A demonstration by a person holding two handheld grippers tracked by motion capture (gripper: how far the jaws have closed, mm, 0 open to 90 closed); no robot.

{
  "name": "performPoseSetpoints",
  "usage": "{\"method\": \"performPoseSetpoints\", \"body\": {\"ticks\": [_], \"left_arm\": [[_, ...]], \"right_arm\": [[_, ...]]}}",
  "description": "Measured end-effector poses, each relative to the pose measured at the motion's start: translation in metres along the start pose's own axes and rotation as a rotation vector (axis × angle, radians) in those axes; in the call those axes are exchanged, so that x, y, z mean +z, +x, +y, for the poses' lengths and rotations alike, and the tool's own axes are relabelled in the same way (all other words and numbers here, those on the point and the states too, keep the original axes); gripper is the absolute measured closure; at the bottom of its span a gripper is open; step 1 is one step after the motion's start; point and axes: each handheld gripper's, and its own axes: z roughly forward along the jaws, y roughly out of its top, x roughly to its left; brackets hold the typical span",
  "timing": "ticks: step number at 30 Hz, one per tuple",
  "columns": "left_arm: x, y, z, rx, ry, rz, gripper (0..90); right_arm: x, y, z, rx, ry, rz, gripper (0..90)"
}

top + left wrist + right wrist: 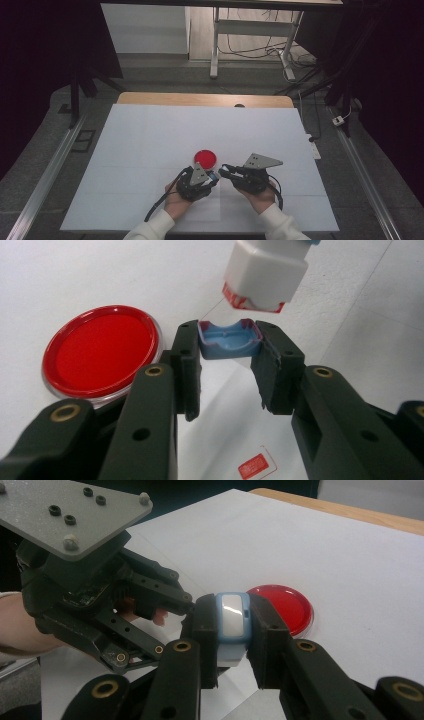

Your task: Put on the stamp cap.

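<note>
Your left gripper [227, 365] clamps a blue cap [229, 340]; your right gripper [232, 630] clamps the white bottle [231, 652]. The red dish [205, 158] sits just beyond, on the white table [150, 135].

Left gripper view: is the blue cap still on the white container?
No. The blue cap sits pinched in the left hand-held gripper, clear of the white container above it.

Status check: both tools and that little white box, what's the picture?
Left tool shut on blue cap. Right tool shut on white box, cap pulled clear of it. Red dish just beyond, not in the way.
</note>
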Motion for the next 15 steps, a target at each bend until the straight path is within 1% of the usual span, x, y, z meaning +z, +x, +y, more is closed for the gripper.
{"method": "performPoseSetpoints", "body": {"ticks": [6, 10, 11, 15], "left_arm": [[0.0011, -0.0036, 0.002, 0.017, 0.0, 0.0, 65.1], [0.0011, -0.0053, 0.003, 0.02, -0.004, 0.005, 65.1], [0.0011, -0.0056, 0.0031, 0.024, -0.003, 0.003, 65.1], [0.0006, -0.0072, 0.0035, 0.034, -0.008, 0.018, 65.2]], "right_arm": [[0.0019, 0.0023, -0.0002, 0.004, 0.001, 0.003, 75.2], [0.0033, 0.0031, -0.0007, 0.003, 0.004, -0.002, 75.1], [0.0034, 0.0031, -0.0009, 0.007, 0.004, -0.005, 75.1], [0.0036, 0.0028, -0.0011, 0.023, 0.006, -0.015, 75.1]]}}
